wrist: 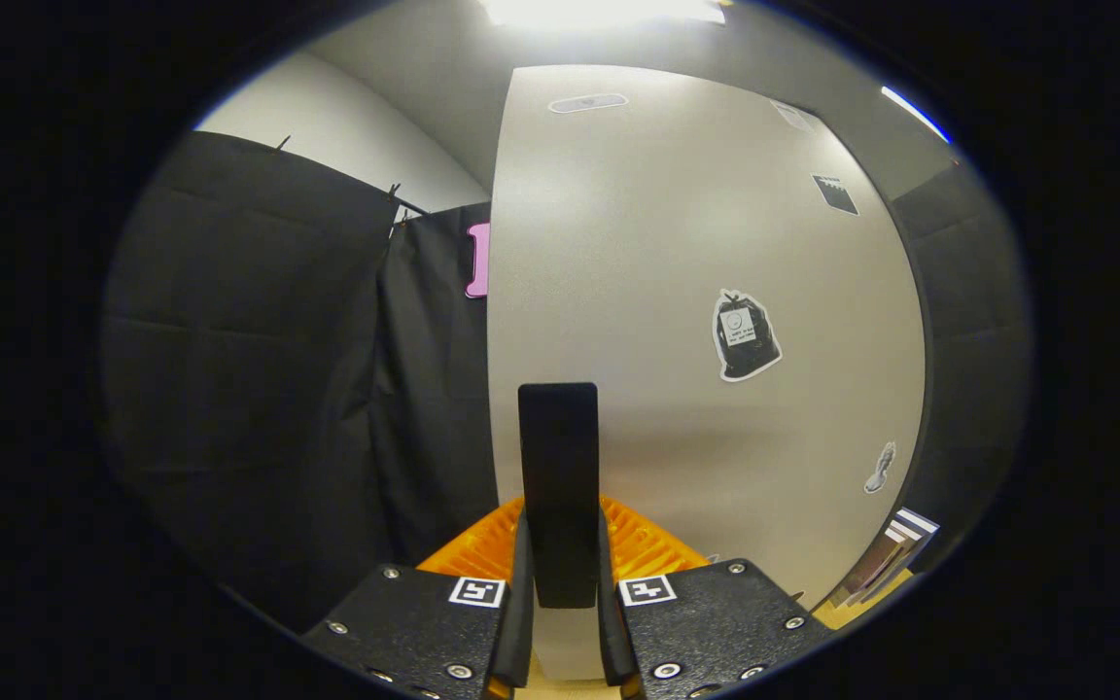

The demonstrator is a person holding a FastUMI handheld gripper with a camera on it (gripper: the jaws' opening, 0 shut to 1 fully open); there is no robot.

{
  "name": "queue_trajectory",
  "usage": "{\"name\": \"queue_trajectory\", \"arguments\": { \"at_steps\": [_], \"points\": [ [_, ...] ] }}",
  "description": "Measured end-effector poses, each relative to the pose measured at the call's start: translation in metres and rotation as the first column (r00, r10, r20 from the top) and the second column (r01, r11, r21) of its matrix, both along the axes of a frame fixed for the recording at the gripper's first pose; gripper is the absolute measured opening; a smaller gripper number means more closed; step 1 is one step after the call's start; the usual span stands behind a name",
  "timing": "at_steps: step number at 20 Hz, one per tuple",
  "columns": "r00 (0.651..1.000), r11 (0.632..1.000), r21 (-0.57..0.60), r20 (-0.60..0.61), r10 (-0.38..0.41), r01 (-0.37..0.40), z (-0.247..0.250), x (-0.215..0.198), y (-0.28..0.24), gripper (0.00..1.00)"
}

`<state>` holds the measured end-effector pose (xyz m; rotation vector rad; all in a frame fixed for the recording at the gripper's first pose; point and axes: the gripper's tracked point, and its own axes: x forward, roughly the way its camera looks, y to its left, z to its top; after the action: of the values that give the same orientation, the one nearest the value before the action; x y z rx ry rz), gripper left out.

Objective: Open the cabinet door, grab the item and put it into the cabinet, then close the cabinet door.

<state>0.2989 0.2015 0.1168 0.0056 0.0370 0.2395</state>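
- The cabinet door (677, 243) is taking up most of the gripper view: a pale, smooth panel standing upright just ahead of the fingers, its left edge running down beside the dark cloth wall.
- The black booth cloth (259, 389) is hanging to the left of the door, and a further strip of it is showing past the door's right edge.
- The grey wall and ceiling (375, 126) are rising above the cloth, with a bright ceiling light (599, 10) glaring over the top of the door.
- The gripper (560, 544) is clenching the door's black handle (558, 476): the handle is a tall upright bar sitting between the two fingers, and both fingers are pressing against its lower sides.
- A sticker shaped like a dark tied bag (745, 335) is sitting on the door face to the right of the handle.
- A pink piece (478, 260) is peeking out from behind the door's left edge, against the cloth.
- A small black sticker (835, 193) is lying near the door's upper right, and a pale oval mark (587, 102) near its top.
- A tiny grey sticker (879, 468) is sitting low by the door's right edge.
- Whether the door is ajar or fully closed cannot be told from here.
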Motion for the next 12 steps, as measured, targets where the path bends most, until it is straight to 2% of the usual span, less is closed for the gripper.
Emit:
{"name": "queue_trajectory", "arguments": {
  "at_steps": [12],
  "points": [
    [0.998,0.999,0.008,-0.017,0.054,-0.054,-0.001,-0.027,-0.022,0.28]
  ]
}}
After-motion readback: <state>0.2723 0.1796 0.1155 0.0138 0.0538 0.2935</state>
